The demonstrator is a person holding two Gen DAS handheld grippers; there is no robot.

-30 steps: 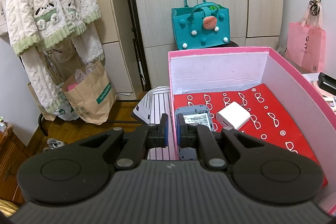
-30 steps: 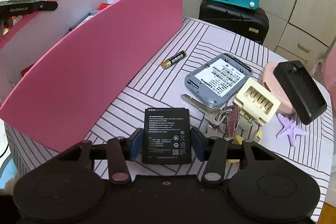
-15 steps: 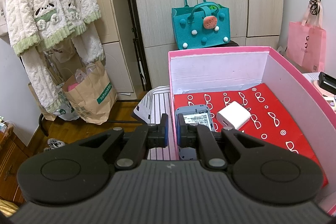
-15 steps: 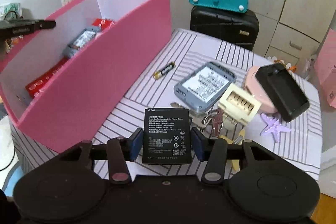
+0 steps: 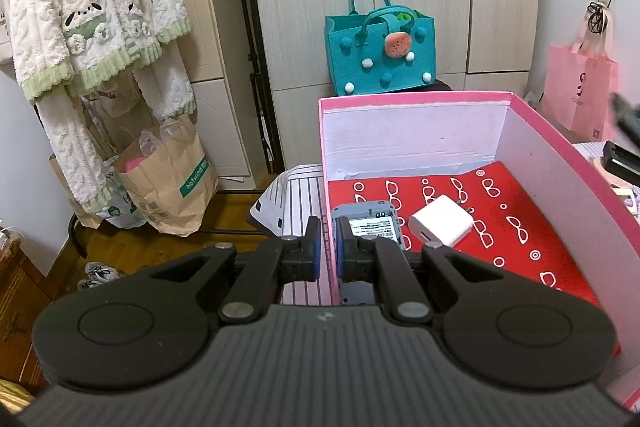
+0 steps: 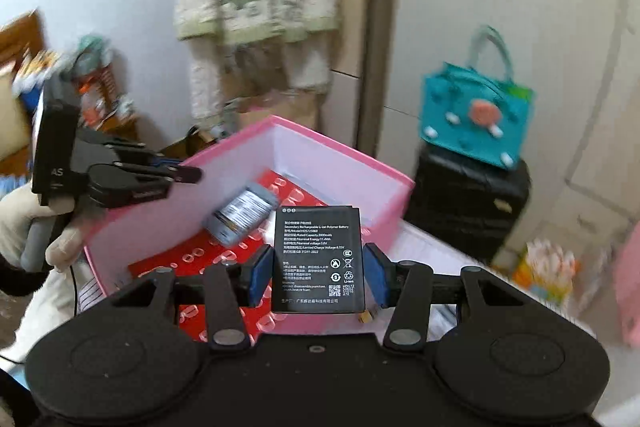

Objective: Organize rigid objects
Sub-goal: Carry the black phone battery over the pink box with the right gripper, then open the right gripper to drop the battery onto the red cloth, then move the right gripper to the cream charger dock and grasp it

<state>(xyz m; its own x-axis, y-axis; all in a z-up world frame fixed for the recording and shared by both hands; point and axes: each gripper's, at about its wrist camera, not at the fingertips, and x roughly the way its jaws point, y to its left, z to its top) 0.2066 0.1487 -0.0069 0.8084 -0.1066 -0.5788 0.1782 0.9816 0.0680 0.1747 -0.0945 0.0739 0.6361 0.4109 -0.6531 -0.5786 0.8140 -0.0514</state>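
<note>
Carrying a flat battery pinched edgewise in the right tongs above the pink box, toward twelve o'clock; left tongs clamped on its wall, likely steadying for the drop.

- Flat black phone battery: white printed text faces the camera; it stands upright, clamped at both side edges, in the air above the near edge of the box.
- Pink box: open-topped, white inner walls, red lining printed with white glasses.
- Grey pocket router: lies label-up at the box floor's 9 o'clock side.
- White charger plug: lies flat just at 3 o'clock of the router.
</note>
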